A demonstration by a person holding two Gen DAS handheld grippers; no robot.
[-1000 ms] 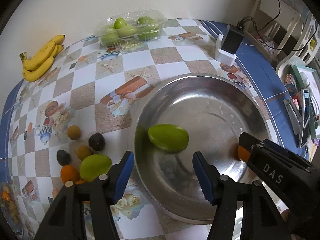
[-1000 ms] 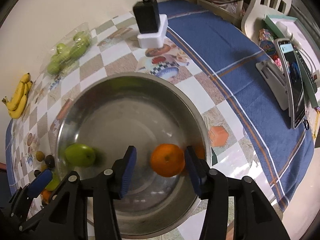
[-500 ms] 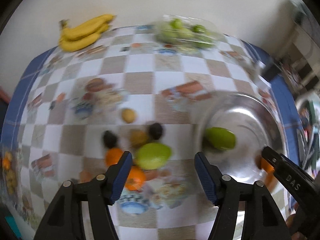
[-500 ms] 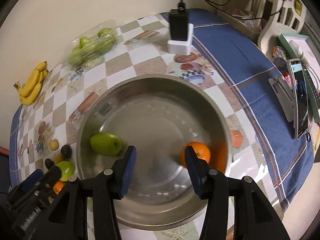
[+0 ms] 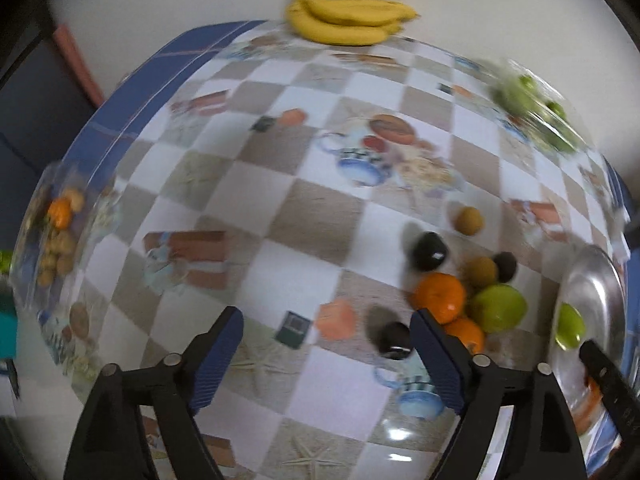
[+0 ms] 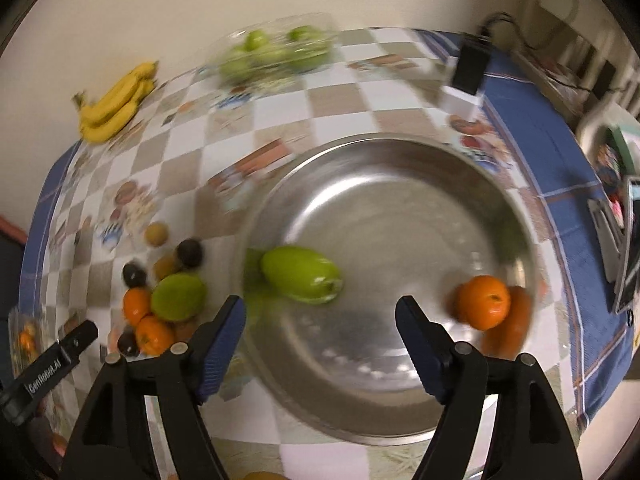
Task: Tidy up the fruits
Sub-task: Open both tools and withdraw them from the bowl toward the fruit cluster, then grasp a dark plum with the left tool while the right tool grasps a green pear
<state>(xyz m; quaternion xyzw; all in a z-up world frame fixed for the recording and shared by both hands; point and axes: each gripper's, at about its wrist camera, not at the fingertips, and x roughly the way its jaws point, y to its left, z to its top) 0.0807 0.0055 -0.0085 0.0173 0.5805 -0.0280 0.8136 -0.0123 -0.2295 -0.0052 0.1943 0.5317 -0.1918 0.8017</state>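
Bowl [image 6: 400,420] holds one green fruit [image 6: 300,274] and one orange [image 6: 484,306]; I read both grippers, left [image 5: 326,356] and right [image 6: 320,338], opening and empty, with the fruit pile [image 5: 468,296] still on the table [image 5: 320,216].

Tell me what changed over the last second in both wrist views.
The right gripper let go of the orange, which now lies by the bowl wall; its jaws are opening, empty. The left gripper swung from over the bowl to the loose fruit pile, jaws opening, empty. The green mango stayed in the bowl; the bananas stayed put.
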